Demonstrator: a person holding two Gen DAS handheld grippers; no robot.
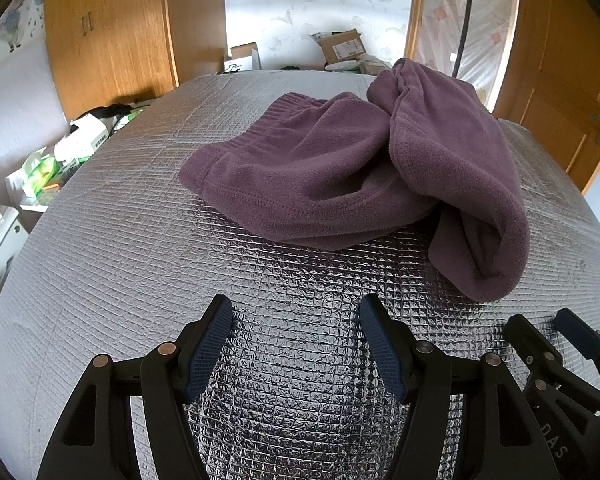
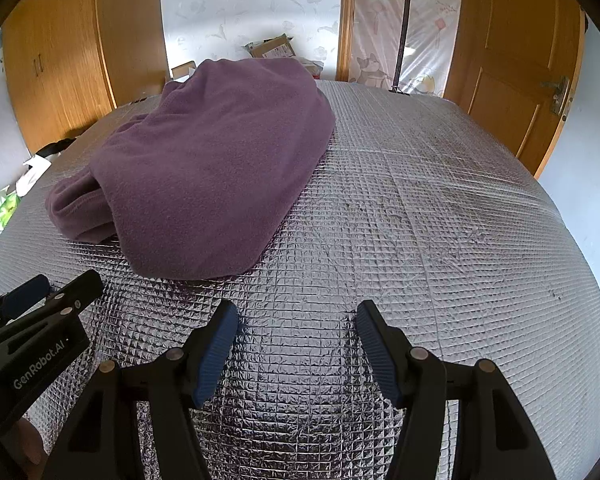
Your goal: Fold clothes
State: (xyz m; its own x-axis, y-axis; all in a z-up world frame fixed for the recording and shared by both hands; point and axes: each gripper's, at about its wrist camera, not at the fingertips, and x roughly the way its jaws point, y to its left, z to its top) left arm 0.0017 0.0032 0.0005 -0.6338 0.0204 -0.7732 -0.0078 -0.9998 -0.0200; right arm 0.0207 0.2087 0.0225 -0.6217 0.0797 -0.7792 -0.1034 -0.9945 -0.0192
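Crumpled purple fleece garment (image 1: 352, 168) on silver quilted foil counter (image 1: 300, 360), ahead of both tools, apart. Left tool (image 1: 296, 312) and right tool (image 2: 297, 318) spread wide, empty.

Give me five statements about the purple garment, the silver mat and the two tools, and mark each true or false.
1. The purple fleece garment lies crumpled in a heap on the silver quilted mat. True.
2. The left tool is shut on the garment. False: its jaws stand open with only mat between them.
3. The right tool is open and holds nothing. True.
4. The garment is already folded into a neat, flat rectangle. False: it is bunched, with one part draped over the rest.
5. Both tools are short of the garment, not touching it. True.
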